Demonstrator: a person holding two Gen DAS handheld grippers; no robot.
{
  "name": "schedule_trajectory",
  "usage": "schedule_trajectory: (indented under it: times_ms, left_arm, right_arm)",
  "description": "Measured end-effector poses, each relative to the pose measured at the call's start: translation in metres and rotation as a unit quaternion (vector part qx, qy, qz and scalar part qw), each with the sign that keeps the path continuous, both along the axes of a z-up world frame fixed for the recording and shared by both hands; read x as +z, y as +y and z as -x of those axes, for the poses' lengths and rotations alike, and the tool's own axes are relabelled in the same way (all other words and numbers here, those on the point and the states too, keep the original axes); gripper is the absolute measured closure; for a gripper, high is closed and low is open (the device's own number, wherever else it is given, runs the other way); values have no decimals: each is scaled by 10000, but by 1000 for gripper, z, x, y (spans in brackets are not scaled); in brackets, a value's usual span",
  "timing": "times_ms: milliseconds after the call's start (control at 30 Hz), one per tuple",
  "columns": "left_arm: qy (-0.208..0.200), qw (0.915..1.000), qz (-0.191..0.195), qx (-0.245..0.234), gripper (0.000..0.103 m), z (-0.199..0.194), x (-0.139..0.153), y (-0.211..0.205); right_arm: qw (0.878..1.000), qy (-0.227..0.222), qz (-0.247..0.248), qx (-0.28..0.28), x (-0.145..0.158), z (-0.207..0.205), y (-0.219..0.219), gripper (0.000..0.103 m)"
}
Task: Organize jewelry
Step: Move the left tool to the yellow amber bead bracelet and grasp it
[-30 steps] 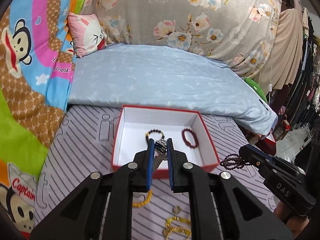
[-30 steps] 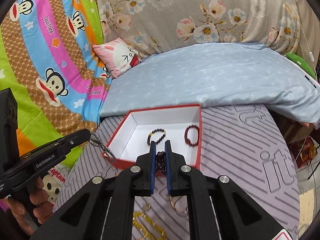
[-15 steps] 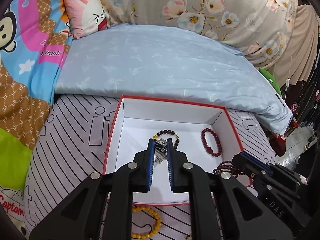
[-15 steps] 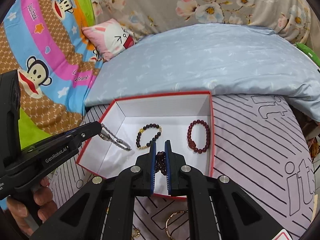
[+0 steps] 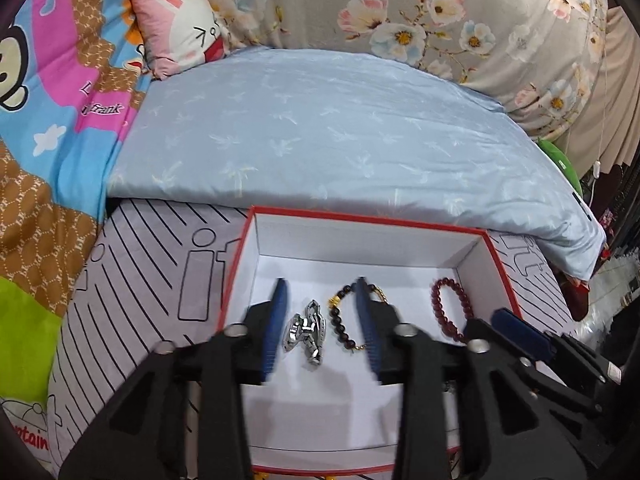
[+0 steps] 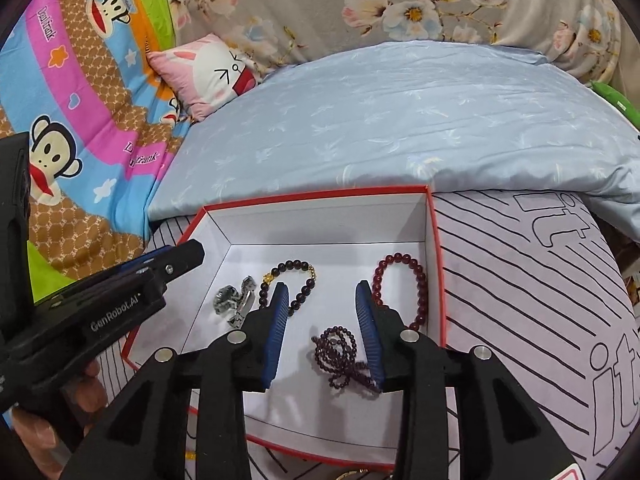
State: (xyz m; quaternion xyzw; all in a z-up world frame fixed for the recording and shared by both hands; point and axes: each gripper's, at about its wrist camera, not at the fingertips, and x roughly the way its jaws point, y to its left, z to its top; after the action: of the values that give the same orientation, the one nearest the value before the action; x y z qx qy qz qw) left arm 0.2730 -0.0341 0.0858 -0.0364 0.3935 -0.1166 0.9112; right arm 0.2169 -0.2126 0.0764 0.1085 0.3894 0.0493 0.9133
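A red-edged white box sits on the striped cloth. My left gripper is open over the box, with a silver metal bracelet lying on the box floor between its fingers. My right gripper is open, with a dark purple bead string lying in the box between its fingers, touching the right pad. A dark bead bracelet with gold charm and a red bead bracelet lie in the box too.
A pale blue quilt lies behind the box. A pink bunny pillow and cartoon monkey sheet are at the left. Striped cloth spreads to the right. Clothes hang at the far right.
Both grippers moved in over the box and opened. The silver bracelet and the purple bead string dropped from the fingers onto the box floor.
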Motion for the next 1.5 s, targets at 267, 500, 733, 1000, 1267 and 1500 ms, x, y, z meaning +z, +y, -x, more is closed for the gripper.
schedule_trajectory:
  times_ms: [267,500,733,1000,1267,1500]
  left_arm:
    - [-98,9993,231,294,64,23,8,31]
    - [-100,9988,270,396,64,59,10,46]
    - [76,9991,223,359,64,97,-1,48]
    - [355,9988,138,302,63,130,-25,50]
    - [625,9975,78,322,63,151,-47,49]
    - [593,9975,-90,363,43,157,-56,47]
  right_arm:
    - [9999,-86,6,-112,5,41,-12,67]
    - [9998,-37,20,-178,4,75,-16,67]
    - [9998,74,20,-179,0,108,-13,67]
    - [9993,283,69,-219,-14,143,-15,67]
    - [9983,520,44,-243,-31,168,-16,67]
    - [9975,673,10,-210,-43,174,-11,67]
